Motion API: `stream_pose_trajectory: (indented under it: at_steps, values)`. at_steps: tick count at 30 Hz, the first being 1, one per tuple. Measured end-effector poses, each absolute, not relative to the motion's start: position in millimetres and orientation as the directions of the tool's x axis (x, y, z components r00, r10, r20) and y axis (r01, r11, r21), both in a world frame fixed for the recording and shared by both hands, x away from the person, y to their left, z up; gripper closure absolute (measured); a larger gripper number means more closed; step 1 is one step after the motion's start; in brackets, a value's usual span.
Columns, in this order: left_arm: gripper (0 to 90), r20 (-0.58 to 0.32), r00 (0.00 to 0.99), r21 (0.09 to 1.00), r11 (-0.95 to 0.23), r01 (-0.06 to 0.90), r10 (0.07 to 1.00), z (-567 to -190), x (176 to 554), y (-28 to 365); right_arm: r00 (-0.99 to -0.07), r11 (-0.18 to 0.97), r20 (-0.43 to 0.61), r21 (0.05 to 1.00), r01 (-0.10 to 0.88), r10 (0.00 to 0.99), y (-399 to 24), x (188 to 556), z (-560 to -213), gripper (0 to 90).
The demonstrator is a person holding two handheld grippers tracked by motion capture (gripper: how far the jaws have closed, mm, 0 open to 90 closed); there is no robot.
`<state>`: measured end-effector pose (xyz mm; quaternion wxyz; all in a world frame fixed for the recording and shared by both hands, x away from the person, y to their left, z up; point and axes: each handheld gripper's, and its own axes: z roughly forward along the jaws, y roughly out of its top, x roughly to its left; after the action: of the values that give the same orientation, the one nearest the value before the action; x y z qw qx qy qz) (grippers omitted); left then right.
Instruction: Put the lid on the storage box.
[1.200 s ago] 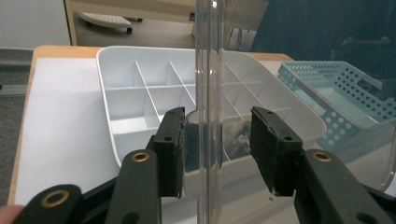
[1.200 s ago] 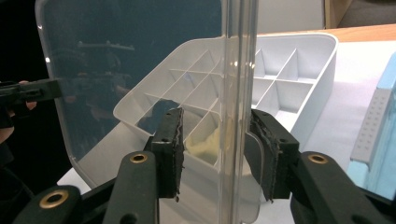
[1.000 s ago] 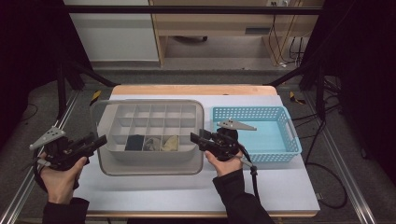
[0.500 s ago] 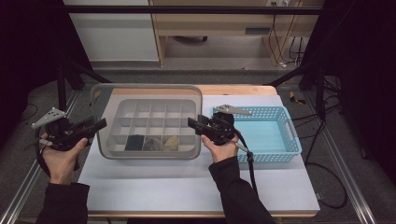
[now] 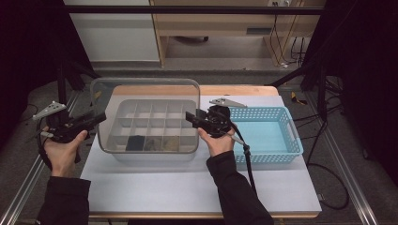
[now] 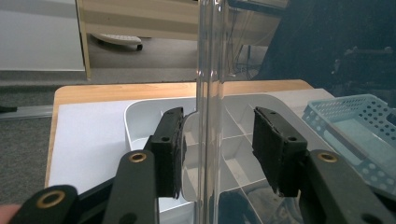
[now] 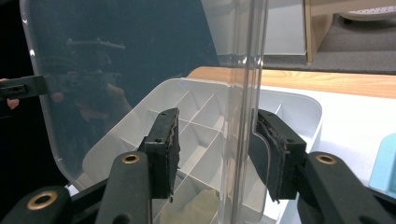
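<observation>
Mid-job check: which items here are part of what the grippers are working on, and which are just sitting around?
In the job:
clear lid
divided box
left gripper
right gripper

Lying about:
blue basket

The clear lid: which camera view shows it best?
The high view shows the whole clear lid tilted up over the divided box. The left gripper view and right gripper view show parts between jaws.

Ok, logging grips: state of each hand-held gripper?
Left hand-held gripper: open, lid edge between jaws.
Right hand-held gripper: open, lid edge between jaws.
</observation>
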<state>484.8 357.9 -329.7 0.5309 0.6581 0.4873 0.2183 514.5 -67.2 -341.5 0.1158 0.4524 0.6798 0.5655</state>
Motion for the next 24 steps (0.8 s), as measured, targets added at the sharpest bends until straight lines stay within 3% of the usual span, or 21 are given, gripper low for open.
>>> stream_pose_trajectory:
  at_steps: [24]
  values:
    - [52.5, -0.254, 0.417, 0.899, 0.054, 0.434, 0.873, -345.2, 499.2, 363.9, -0.555, -0.034, 0.347, 0.867, 0.497, 0.756, -59.1, 527.0, -349.9, 53.0]
